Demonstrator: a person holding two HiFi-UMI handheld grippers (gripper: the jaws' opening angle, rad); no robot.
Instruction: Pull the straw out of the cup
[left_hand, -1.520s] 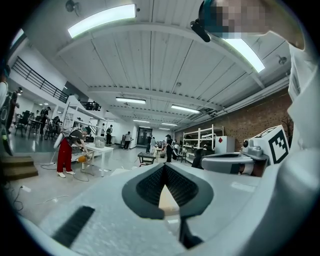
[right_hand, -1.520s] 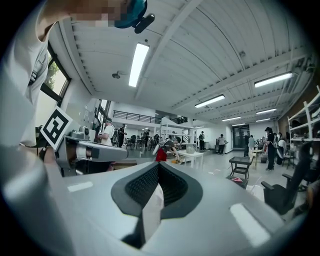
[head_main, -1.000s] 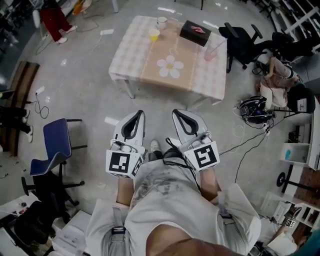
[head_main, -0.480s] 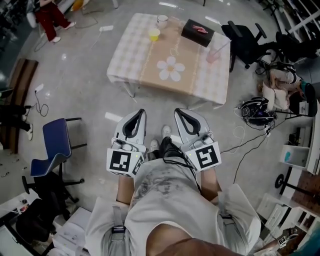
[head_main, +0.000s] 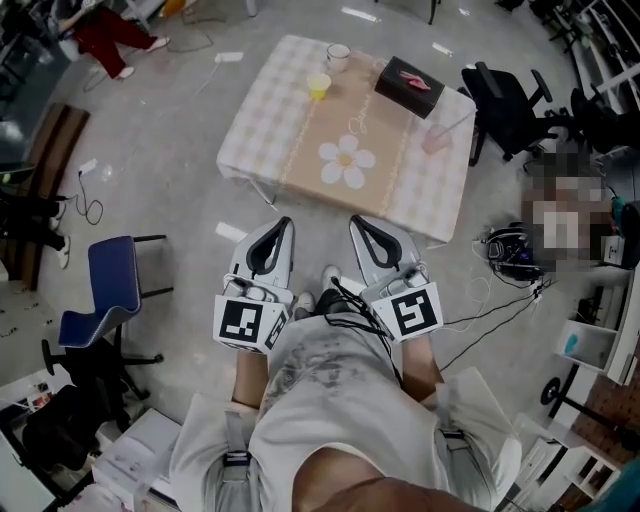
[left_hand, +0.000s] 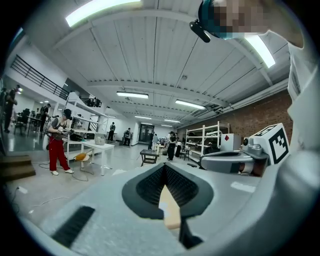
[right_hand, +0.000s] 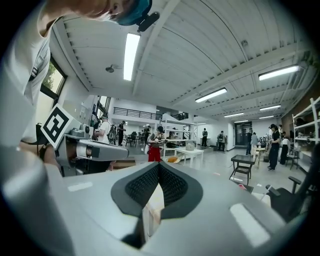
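A pink cup (head_main: 437, 138) with a thin straw (head_main: 455, 122) leaning to the right stands near the right edge of the checked-cloth table (head_main: 270, 120), far ahead of me. My left gripper (head_main: 272, 232) and right gripper (head_main: 368, 228) are held side by side in front of my chest. Both point toward the table and are well short of it. Both are shut with nothing in them. In the left gripper view the left gripper (left_hand: 164, 165) faces a large hall, and in the right gripper view the right gripper (right_hand: 159, 164) does too. The cup does not show in either gripper view.
On the table also stand a yellow cup (head_main: 319, 86), a white cup (head_main: 338, 52) and a black box (head_main: 415, 86). A black office chair (head_main: 510, 100) stands right of the table. A blue chair (head_main: 110, 290) is at my left. Cables and a bag (head_main: 515, 255) lie at my right.
The table has come nearer and lower in the head view as I step toward it. Both grippers keep their pose in front of me, still shut.
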